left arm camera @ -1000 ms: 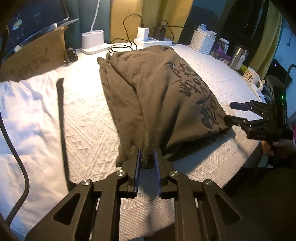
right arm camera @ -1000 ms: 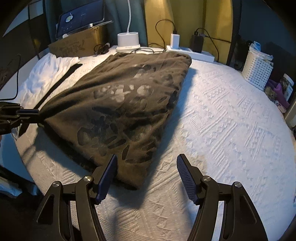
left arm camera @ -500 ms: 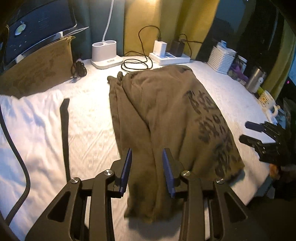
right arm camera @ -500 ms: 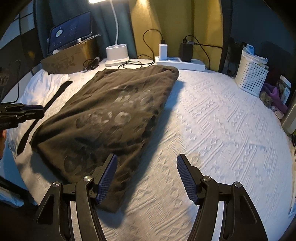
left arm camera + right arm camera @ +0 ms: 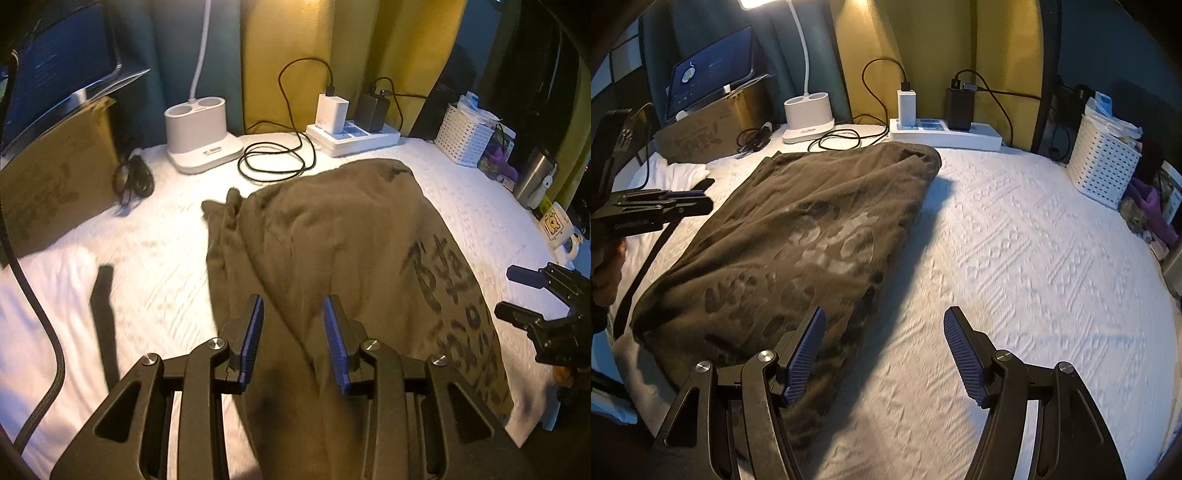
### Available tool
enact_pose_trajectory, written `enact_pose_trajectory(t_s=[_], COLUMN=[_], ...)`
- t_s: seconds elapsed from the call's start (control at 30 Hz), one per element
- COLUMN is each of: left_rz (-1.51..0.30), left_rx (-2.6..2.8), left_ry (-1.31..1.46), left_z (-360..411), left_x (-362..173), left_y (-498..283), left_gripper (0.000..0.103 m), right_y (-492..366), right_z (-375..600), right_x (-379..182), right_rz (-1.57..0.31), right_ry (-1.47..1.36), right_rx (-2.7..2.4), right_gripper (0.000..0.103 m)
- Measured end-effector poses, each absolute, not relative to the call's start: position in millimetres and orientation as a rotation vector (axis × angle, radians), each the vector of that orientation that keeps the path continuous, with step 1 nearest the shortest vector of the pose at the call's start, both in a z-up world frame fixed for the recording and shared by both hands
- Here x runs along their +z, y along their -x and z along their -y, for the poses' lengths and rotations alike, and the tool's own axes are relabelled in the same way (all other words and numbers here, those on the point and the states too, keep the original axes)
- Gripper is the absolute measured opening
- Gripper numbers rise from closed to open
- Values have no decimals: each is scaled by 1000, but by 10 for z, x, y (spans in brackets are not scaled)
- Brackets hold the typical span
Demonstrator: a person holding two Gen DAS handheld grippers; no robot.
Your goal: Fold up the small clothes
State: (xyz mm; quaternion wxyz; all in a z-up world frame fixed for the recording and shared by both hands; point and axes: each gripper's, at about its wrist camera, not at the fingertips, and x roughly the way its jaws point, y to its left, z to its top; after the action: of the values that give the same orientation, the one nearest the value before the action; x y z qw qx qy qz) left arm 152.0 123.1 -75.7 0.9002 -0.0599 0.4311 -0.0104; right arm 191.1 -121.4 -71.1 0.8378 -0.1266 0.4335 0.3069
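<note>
An olive-brown garment with dark printed characters lies folded lengthwise on the white textured bedspread; it also shows in the right wrist view. My left gripper is open and empty, hovering above the garment's near end. My right gripper is open and empty, above the garment's near right edge and the bedspread. The right gripper shows at the right edge of the left wrist view, and the left gripper at the left edge of the right wrist view.
At the back stand a white lamp base, coiled black cable, power strip with chargers, cardboard box and tablet. A white basket, metal cup and mug stand at the right. A black strap lies left.
My left gripper let go of the garment's near corner, opened and rose above it. The garment dropped flat. My right gripper stayed open and lifted slightly.
</note>
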Motion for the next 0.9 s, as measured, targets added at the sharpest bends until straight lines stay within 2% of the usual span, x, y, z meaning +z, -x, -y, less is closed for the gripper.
enact_pose_trajectory(t_s=[0.4, 0.63, 0.67, 0.73, 0.9], left_rz=[-917, -917, -906, -888, -875], left_rx=[-13, -33, -36, -29, -39], left_ry=[120, 100, 96, 78, 98], left_z=[-1322, -1304, -1306, -1313, -1389], left_x=[-993, -1155, -1154, -1166, -1109], left_y=[-2186, -2315, -2306, -2292, -2261], left_gripper=[34, 33, 31, 10, 4], right_y=[-2210, -2373, -2397, -2426, -2475], right_z=[1029, 946, 938, 923, 876], right_x=[-716, -765, -778, -799, -847], right_rz=[-921, -940, -944, -950, -963], right_ry=[277, 278, 277, 274, 277], right_rx=[648, 641, 639, 639, 639], right_gripper=[69, 69, 69, 69, 69])
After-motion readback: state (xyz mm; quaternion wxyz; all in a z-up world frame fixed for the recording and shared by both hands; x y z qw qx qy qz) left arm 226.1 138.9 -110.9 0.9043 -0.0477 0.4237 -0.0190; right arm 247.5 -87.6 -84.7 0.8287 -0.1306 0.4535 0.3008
